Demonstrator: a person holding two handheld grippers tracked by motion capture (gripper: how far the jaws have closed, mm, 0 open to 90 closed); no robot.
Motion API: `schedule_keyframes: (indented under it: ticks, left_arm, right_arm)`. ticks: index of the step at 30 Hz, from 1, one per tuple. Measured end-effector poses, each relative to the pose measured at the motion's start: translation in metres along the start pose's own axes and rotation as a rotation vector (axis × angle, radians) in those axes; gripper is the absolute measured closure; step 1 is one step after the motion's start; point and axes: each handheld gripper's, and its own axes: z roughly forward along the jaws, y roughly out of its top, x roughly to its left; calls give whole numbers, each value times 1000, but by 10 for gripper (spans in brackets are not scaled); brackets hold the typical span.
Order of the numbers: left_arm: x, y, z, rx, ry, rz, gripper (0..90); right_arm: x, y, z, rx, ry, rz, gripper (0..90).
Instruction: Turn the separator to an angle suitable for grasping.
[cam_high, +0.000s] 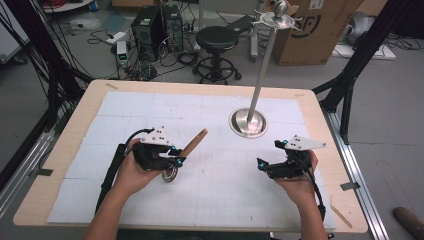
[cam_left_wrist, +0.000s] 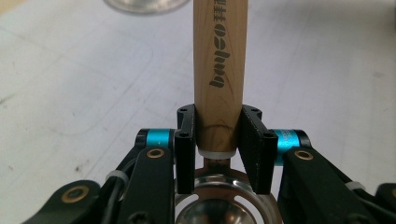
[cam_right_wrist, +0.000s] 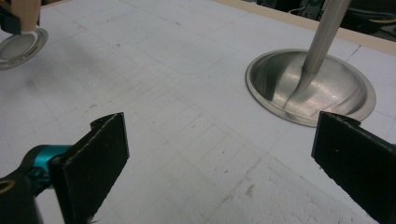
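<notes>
White gridded mat (cam_high: 210, 150), left gripper (cam_left_wrist: 218, 140) clamping printed wooden handle (cam_left_wrist: 219, 70), right gripper (cam_right_wrist: 219, 158) wide apart

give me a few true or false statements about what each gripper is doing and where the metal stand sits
1. The left gripper is shut on the wooden handle of a utensil. True.
2. The right gripper holds a spoon. False: its jaws stand wide apart with nothing between them.
3. The metal stand rests on the white mat, with its round base flat and a pole rising from it. True.
4. The wooden handle lies flat on the mat, untouched. False: it is clamped between the left gripper's jaws, with the utensil's metal head at the gripper end.
5. The stand is nearer the person's left hand than the right. False: it sits toward the right side.
</notes>
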Motion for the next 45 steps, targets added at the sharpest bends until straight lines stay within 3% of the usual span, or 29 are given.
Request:
schedule_keyframes:
  ticks: [4,9,14,18,24,30,45]
  left_arm:
    - [1,0,-4,-76,-40,0,690]
    - [0,-3,-3,-113,-64,4,690]
    - [-1,-3,-4,-163,-123,-1,690]
    - [-2,-2,-3,-167,-118,4,689]
    - [-2,-2,-1,-183,-109,17,689]
    - [-4,-1,-3,-205,-114,29,689]
    - [-8,2,-2,-271,-177,25,689]
  right_arm:
    - [1,2,-2,-25,-8,-1,27]
    - [4,4,-3,-38,27,-4,27]
    - [10,9,-6,-83,45,-18,43]
    - [13,12,-6,-108,69,-22,43]
    - [15,16,-4,-89,88,-40,86]
    - [20,28,-2,-114,107,-59,123]
    - [38,67,6,-186,233,-94,146]
